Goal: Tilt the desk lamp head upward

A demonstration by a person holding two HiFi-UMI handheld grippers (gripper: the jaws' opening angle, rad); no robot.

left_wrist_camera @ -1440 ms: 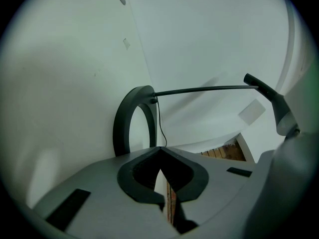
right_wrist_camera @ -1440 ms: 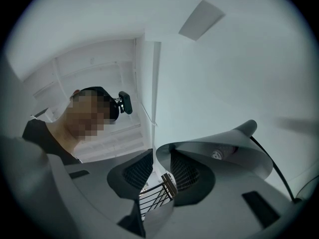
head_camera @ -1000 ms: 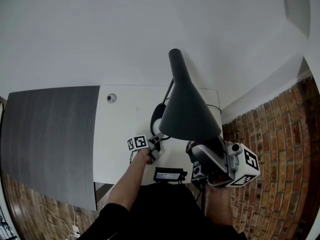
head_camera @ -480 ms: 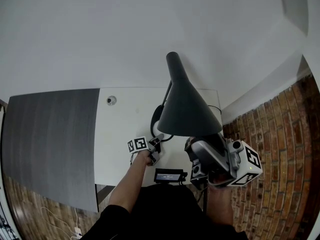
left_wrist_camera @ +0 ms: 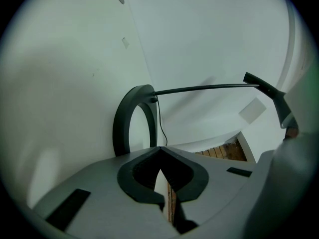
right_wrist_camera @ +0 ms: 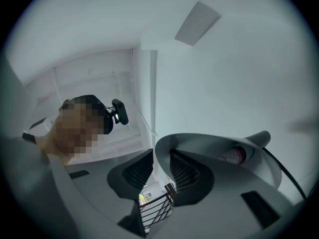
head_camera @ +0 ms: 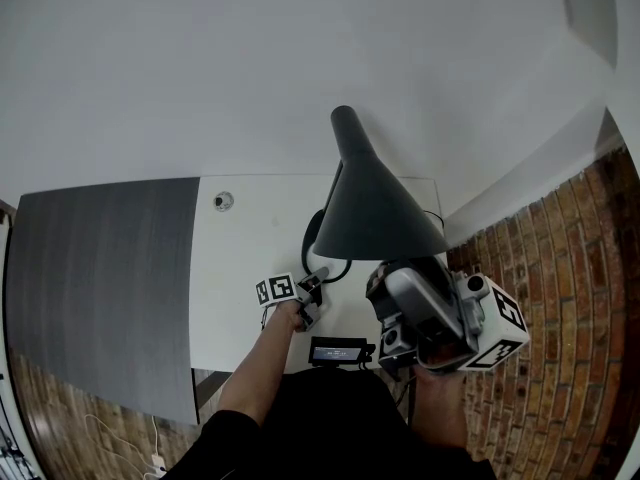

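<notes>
The rim of the dark lamp head (head_camera: 375,218) is clamped between the jaws of the right gripper (right_wrist_camera: 158,169), over the right half of the white desk (head_camera: 245,253). The left gripper (left_wrist_camera: 159,152) is held shut and empty, just beside the lamp's ring base (left_wrist_camera: 121,126) near mid-desk.

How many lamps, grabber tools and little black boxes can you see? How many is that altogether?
dark grey cone-shaded desk lamp: 1
grippers, the left gripper and the right gripper: 2
small black box with a screen: 1
Total: 4
</notes>
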